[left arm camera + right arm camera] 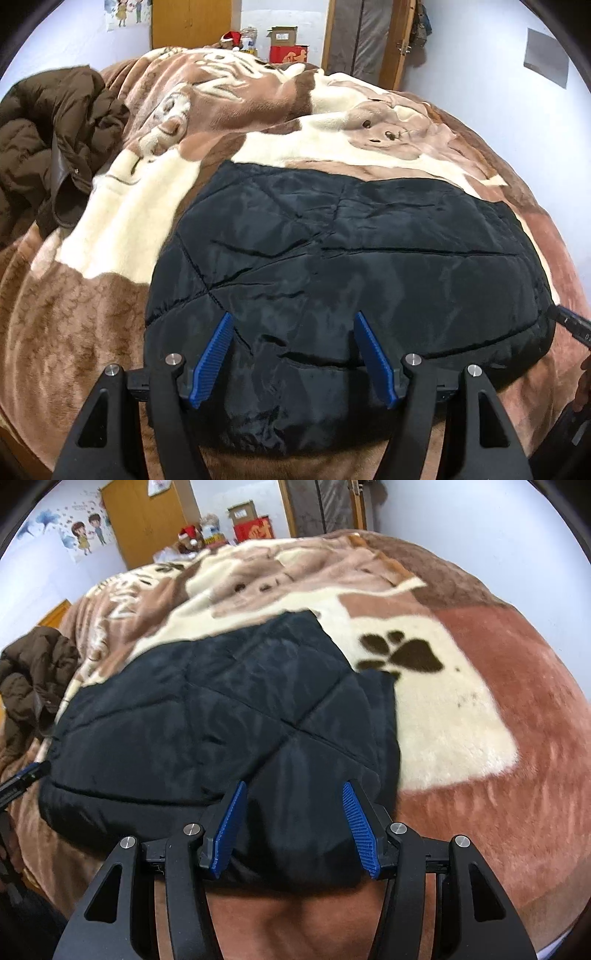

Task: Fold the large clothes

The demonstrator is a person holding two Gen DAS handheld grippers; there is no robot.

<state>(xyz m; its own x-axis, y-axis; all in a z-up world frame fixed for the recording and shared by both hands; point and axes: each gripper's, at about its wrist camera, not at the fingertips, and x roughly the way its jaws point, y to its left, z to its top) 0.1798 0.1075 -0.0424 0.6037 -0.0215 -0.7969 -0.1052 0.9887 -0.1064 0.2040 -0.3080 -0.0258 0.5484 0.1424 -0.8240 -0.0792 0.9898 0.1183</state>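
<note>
Jacket (351, 266) folded, black and quilted, on the plush blanket (122, 221).
I see my left gripper (293, 317) and right gripper (293, 786) both spread apart, holding nothing, its near edge between and below each pair of jaws; a brown coat (48, 147) lies far left.

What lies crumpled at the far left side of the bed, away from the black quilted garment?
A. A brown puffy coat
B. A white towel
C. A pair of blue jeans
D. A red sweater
A: a brown puffy coat lies bunched up on the patterned blanket, apart from the black quilted garment that sits folded in front of both open grippers.
</note>
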